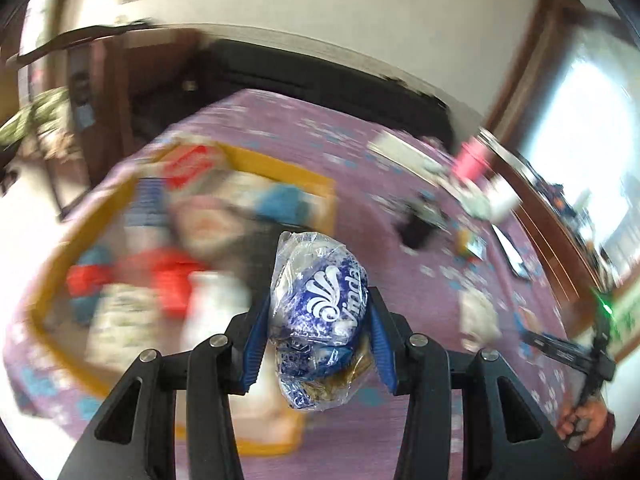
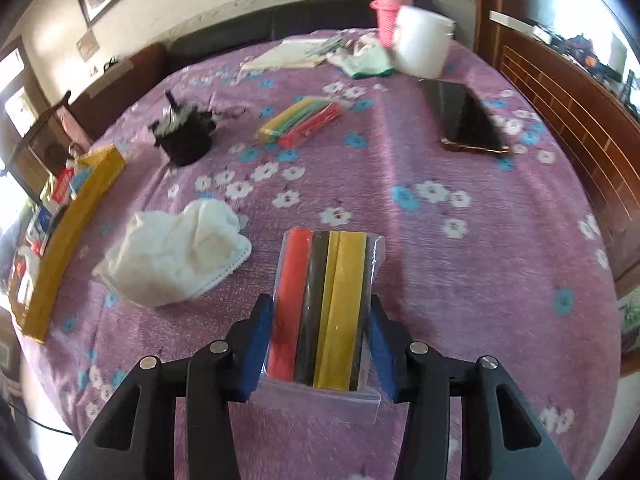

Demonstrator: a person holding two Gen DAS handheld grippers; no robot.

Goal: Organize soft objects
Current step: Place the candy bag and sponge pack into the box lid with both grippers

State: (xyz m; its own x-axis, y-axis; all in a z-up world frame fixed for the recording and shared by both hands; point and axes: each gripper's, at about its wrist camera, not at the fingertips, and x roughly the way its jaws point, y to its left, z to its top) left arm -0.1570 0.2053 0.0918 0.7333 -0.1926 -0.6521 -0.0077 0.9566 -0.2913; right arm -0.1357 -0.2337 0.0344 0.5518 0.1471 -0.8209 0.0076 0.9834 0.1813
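The purple flowered bed cover (image 2: 460, 272) spans both views and carries everything else.

At its left edge stands a yellow box (image 2: 76, 216), open on top. In the left wrist view the box (image 1: 280, 172) is blurred but shows a jumble of red, blue and white soft items inside.

A white crumpled cloth (image 2: 172, 256) lies on the cover, near the box and just left of the right gripper's reach. Further off rest a dark tablet (image 2: 464, 116), a black furry item (image 2: 186, 132), a white tub (image 2: 422, 44), a pink bottle (image 2: 388, 8) partly behind the tub, and a second pack of coloured strips (image 2: 300, 122) near the middle of the cover.

Left gripper (image 1: 318, 308): the blue fingers (image 1: 254, 344) press on both sides of a tissue pack (image 1: 320, 304), blue and white in clear wrap. The pack sits squarely between the fingers, its top standing out beyond their tips, its crumpled lower end hanging below. It is held clear of the cover, in front of the box's near corner. Grip is narrow, closed on the pack.

Right gripper (image 2: 318, 308): its blue fingers (image 2: 256, 344) clamp a clear bag of coloured strips (image 2: 324, 308), red, black and yellow, lengthwise along the fingers. The bag's far end extends past the fingertips; its sealed edge sits low between the finger bases. Whether it rests on the cover cannot be told.

At the right edge of the left wrist view, a hand (image 1: 584, 424) grips a dark handle.
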